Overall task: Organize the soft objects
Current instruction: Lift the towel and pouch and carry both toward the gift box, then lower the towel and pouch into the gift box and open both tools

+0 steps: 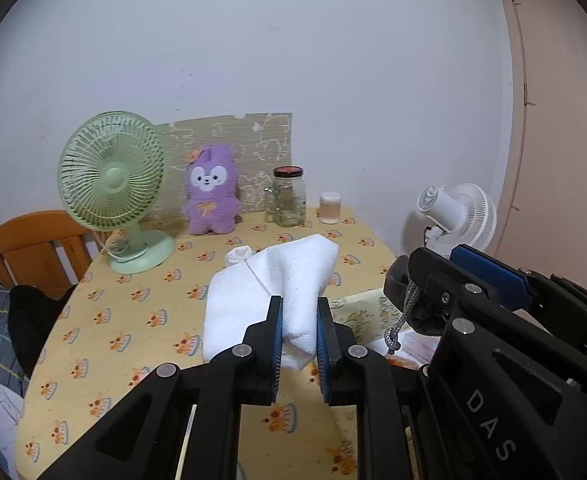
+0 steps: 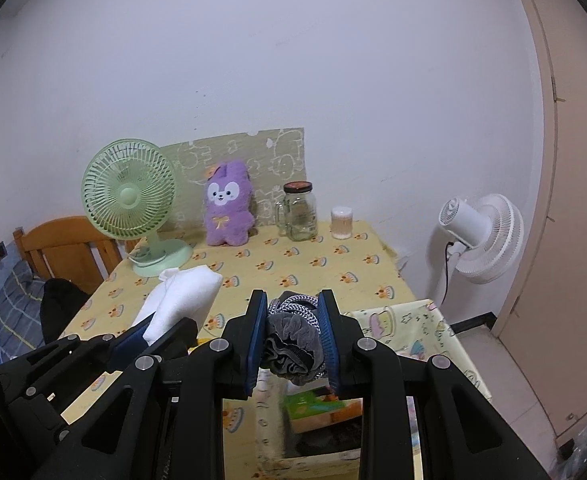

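Observation:
My left gripper is shut on a folded white towel, held just above the yellow tablecloth. My right gripper is shut on a grey scrunchie with a grey-white braided cord. It hangs over an open fabric storage box with a cartoon print at the table's right front. In the left wrist view the right gripper sits close to the right of the towel. The towel also shows in the right wrist view. A purple plush bunny stands at the back.
A green desk fan stands back left. A glass jar and a small cotton-swab container stand at the back. A white floor fan stands right of the table. A wooden chair with dark cloth stands left.

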The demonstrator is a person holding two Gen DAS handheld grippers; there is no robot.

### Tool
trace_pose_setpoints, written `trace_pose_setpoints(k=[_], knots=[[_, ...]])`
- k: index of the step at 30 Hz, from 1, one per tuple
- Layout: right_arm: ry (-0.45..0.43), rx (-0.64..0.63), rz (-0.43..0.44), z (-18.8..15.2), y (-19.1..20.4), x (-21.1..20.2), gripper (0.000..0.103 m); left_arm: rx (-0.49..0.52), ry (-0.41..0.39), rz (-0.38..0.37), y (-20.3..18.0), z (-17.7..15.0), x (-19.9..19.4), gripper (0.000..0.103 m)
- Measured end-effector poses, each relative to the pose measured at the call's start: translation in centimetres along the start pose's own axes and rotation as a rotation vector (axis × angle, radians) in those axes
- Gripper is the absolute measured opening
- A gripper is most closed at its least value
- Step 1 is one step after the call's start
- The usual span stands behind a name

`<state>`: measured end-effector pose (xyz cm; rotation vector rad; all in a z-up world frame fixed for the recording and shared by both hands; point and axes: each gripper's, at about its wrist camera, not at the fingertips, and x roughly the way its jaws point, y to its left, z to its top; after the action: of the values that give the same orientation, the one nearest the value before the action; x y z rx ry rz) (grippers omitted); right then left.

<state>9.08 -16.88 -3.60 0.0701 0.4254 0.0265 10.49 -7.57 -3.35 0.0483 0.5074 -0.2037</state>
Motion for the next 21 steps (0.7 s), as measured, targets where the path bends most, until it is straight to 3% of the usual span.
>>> trace_pose_setpoints(k=[21], knots=[[0.008,0.03,-0.067,0.5,-5.5,1.4,0.029,0.027,0.014,-0.057,-4.9,1.0,3.1,0.013]])
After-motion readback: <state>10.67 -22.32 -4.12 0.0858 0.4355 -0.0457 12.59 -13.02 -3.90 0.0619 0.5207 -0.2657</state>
